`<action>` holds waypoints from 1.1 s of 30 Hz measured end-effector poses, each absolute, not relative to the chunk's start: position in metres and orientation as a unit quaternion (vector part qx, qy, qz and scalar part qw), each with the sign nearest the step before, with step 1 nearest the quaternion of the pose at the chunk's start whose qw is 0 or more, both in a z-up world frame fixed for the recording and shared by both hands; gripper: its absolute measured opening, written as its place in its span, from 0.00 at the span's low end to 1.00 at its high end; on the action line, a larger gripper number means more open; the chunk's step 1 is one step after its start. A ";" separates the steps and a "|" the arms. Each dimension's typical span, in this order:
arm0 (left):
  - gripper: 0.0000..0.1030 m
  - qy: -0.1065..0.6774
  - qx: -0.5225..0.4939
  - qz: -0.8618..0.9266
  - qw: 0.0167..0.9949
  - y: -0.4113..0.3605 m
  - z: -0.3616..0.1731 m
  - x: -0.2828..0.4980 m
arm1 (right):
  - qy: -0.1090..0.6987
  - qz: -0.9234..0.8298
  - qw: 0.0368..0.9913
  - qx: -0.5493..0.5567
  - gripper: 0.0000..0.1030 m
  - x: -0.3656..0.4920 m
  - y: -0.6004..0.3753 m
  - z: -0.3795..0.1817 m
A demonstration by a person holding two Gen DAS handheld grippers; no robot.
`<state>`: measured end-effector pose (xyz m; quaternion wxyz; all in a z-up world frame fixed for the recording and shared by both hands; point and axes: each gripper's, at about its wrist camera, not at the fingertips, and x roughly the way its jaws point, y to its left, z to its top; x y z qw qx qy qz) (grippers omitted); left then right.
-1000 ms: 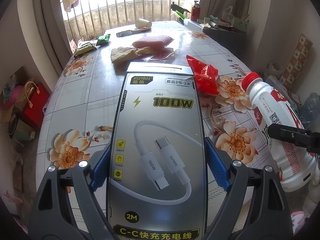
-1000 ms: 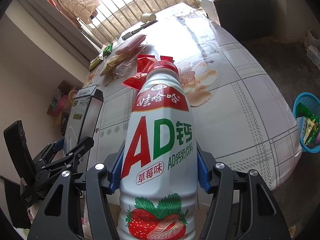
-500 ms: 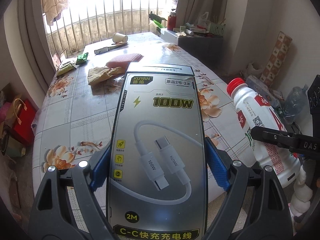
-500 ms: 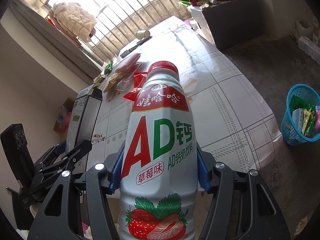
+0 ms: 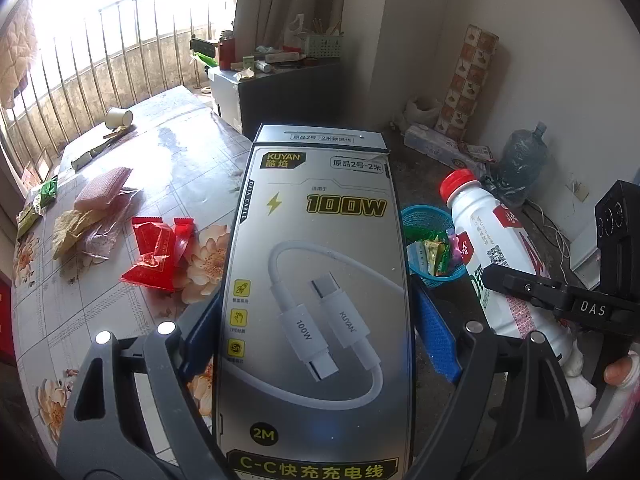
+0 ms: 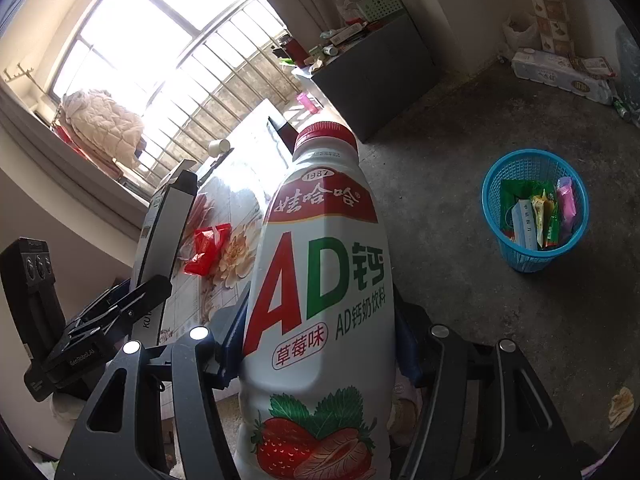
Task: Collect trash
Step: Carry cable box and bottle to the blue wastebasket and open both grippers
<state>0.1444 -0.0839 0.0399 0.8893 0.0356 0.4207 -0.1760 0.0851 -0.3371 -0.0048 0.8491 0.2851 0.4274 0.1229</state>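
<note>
My left gripper [image 5: 316, 320] is shut on a grey charging-cable box [image 5: 316, 280], held upright beside the table's right edge. My right gripper [image 6: 320, 336] is shut on a white AD drink bottle [image 6: 320, 288] with a red cap; the bottle also shows in the left wrist view [image 5: 496, 256]. A blue trash basket [image 6: 534, 210] with several wrappers stands on the floor to the right, also seen past the box in the left wrist view [image 5: 430, 240]. The cable box shows edge-on in the right wrist view [image 6: 164, 236].
On the flowered table [image 5: 120, 300] lie a red wrapper [image 5: 156, 252], a yellow wrapper [image 5: 72, 228], a pink sponge [image 5: 104, 188], green packets [image 5: 48, 190] and a paper cup [image 5: 118, 118]. A dark cabinet [image 5: 288, 96] stands behind. A crumpled scrap [image 6: 620, 406] lies on the floor.
Both grippers have swung right, away from the table toward the floor, still holding the box and the bottle. The blue basket is now closer in both views.
</note>
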 end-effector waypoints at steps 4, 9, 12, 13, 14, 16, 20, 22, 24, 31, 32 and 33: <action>0.79 0.442 0.046 -0.216 0.869 -0.132 0.031 0.167 | 0.418 0.078 0.850 0.310 0.57 0.077 -0.386 -0.015; 0.79 0.486 0.039 -0.252 0.836 -0.191 0.007 0.203 | 0.417 0.031 0.842 0.341 0.57 0.079 -0.437 -0.037; 0.79 0.511 0.039 -0.269 0.815 -0.228 -0.012 0.227 | 0.423 0.009 0.832 0.359 0.57 0.088 -0.465 -0.059; 0.79 0.519 0.041 -0.271 0.810 -0.241 -0.019 0.235 | 0.427 0.004 0.827 0.366 0.57 0.093 -0.475 -0.069; 0.79 0.525 0.041 -0.276 0.804 -0.254 -0.025 0.243 | 0.431 0.000 0.822 0.373 0.57 0.098 -0.483 -0.077; 0.79 0.542 0.039 -0.280 0.791 -0.274 -0.043 0.263 | 0.442 -0.009 0.812 0.380 0.57 0.111 -0.497 -0.097; 0.79 0.579 0.029 -0.278 0.766 -0.310 -0.086 0.302 | 0.463 -0.022 0.792 0.399 0.57 0.139 -0.521 -0.134; 0.79 0.591 0.031 -0.272 0.759 -0.327 -0.108 0.320 | 0.474 -0.028 0.780 0.408 0.57 0.155 -0.531 -0.154; 0.79 0.606 0.029 -0.265 0.750 -0.342 -0.130 0.336 | 0.483 -0.033 0.769 0.417 0.57 0.172 -0.540 -0.174; 0.80 0.618 0.010 -0.240 0.748 -0.387 -0.179 0.383 | 0.495 -0.069 0.758 0.419 0.58 0.236 -0.567 -0.227; 0.81 0.614 0.002 -0.237 0.753 -0.391 -0.183 0.389 | 0.490 -0.075 0.759 0.423 0.58 0.244 -0.572 -0.233; 0.81 0.611 -0.006 -0.234 0.756 -0.393 -0.186 0.394 | 0.487 -0.083 0.757 0.429 0.60 0.250 -0.577 -0.240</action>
